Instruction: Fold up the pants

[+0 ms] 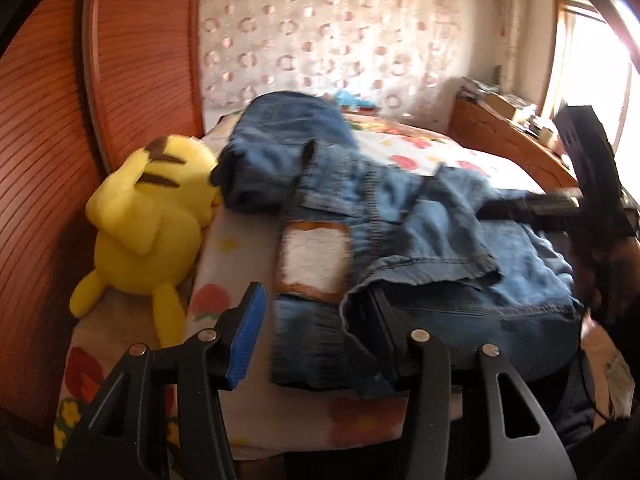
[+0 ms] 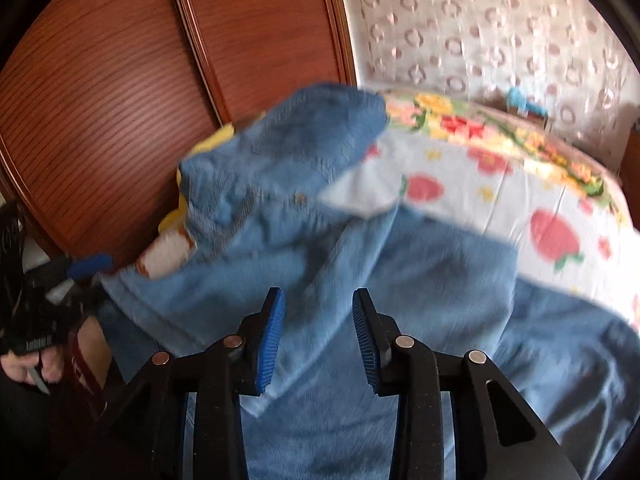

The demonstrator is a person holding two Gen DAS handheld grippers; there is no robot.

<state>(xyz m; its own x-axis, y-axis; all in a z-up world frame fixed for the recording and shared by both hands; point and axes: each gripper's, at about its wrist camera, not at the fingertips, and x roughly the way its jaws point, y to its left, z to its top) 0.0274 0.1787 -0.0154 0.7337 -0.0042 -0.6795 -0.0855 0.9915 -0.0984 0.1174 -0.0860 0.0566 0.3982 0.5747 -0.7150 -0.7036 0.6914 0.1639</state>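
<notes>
A pair of blue denim jeans (image 1: 400,216) lies crumpled across a bed covered by a white sheet with red strawberry prints (image 1: 404,148), one leg bunched up toward the far side of the mattress. A white rectangular patch with a brown border (image 1: 314,258) shows on the denim near the left gripper (image 1: 320,332). That gripper's jaws stand wide apart; its blue-padded left finger (image 1: 250,332) is bare over the sheet, while a fold of hem drapes over the right finger, so the fabric rests on it without being pinched. The right gripper (image 2: 319,334) hovers low over the jeans (image 2: 320,240) with its blue ribbed pads (image 2: 270,340) parted and nothing between them but the cloth below. A yellow plush toy with brown stripes (image 1: 148,220) lies at the bed's edge, against a reddish wooden panel (image 1: 132,48). Behind the bed hangs a pale curtain with ring patterns (image 1: 320,28).
</notes>
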